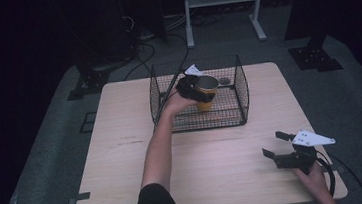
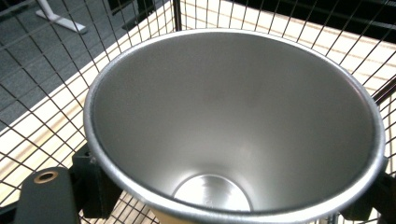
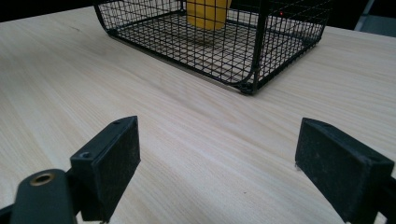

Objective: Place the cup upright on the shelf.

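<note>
Dark room, grey carpet, white desk frame [image 1: 222, 2] at top centre of the high view. Pale wood surface [image 1: 122, 138] fills mid-frame.

Black wire-mesh basket [image 1: 241, 93] sits on the surface, upper centre of the high view. Inside it: yellow metal cup with bare silver inside [image 1: 206, 93], upright, mouth up. Can't tell if its base is touching the basket floor or just above it. Cup is empty; in the left gripper view the silver interior [image 2: 233, 116] runs clean down to the round bottom. Small dark round thing [image 1: 224, 81] on the basket floor just right of the cup, too small to identify.

Left tool [image 1: 195, 88] is inside the basket, reached in over its left side, person's left forearm [image 1: 158, 144] running up from bottom centre. Jaws pinch the cup: in the left gripper view a black pad [image 2: 93, 179] presses the outer wall at lower left, the other jaw shows at the lower right edge against the opposite side.

Right tool [image 1: 279, 142] is at lower right of the high view, well apart from the basket, held low over bare surface. Jaws spread wide, nothing between them. In the right gripper view both pads [image 3: 112, 158] frame bare wood, basket corner [image 3: 247, 86] and the cup's yellow lower part [image 3: 205, 14] at the top of the frame.
</note>
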### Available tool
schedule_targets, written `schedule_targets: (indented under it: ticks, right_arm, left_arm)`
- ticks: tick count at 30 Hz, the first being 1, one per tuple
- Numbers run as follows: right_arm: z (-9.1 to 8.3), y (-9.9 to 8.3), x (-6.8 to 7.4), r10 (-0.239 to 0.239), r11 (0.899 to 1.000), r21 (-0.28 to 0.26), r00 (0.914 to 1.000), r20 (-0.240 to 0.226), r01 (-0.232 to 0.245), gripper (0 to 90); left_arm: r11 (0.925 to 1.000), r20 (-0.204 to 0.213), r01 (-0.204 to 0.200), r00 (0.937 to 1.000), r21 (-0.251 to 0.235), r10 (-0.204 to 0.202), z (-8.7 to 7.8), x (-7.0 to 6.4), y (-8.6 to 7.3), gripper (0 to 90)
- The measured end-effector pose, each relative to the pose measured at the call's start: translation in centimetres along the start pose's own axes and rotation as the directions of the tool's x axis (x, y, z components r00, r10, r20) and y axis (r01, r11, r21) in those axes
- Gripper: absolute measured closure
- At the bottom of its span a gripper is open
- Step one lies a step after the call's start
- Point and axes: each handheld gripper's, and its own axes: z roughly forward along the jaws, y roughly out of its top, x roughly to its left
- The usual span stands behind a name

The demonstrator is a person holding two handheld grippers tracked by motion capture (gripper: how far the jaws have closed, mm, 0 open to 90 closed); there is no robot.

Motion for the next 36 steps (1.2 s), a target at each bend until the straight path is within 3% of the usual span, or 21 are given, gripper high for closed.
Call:
schedule_targets:
  ticks: [20, 36]
  right_arm:
    - [0.0, 0.0, 0.0, 0.001, 1.000, -0.001, 1.0000, -0.002, -0.001, 13.0]
    - [0.0, 0.0, 0.0, 0.000, 1.000, -0.001, 1.0000, -0.002, 0.000, 13.0]
  left_arm:
    - [0.9961, 0.024, -0.028, 0.9994, 0.084, 0.026, 1.3, 0.1, -0.2, 14.1]
    - [0.9964, 0.034, -0.021, 0.9993, 0.082, 0.018, 1.3, 0.0, -0.2, 11.1]
